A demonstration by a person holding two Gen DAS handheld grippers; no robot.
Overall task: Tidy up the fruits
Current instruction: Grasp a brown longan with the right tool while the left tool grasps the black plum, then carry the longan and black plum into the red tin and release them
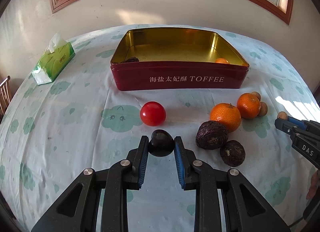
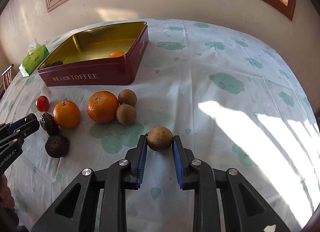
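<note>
My left gripper (image 1: 161,141) is shut on a dark purple fruit (image 1: 160,142), low over the tablecloth. My right gripper (image 2: 159,139) is shut on a small brown longan (image 2: 159,138). On the cloth lie a red tomato (image 1: 153,113), two oranges (image 1: 226,116) (image 1: 248,105), two dark wrinkled fruits (image 1: 211,135) (image 1: 232,153) and two more longans (image 2: 127,97) (image 2: 126,114). The red toffee tin (image 1: 180,76) stands open behind them, with one orange (image 1: 222,60) and one dark fruit (image 1: 131,59) inside. The right gripper's tip shows at the right edge of the left wrist view.
A green tissue pack (image 1: 54,59) lies at the far left of the table. A chair back (image 1: 5,91) pokes up beyond the left edge. Sunlight falls in bright bands over the right of the cloth (image 2: 260,124). A wall with a wooden-framed window stands behind the table.
</note>
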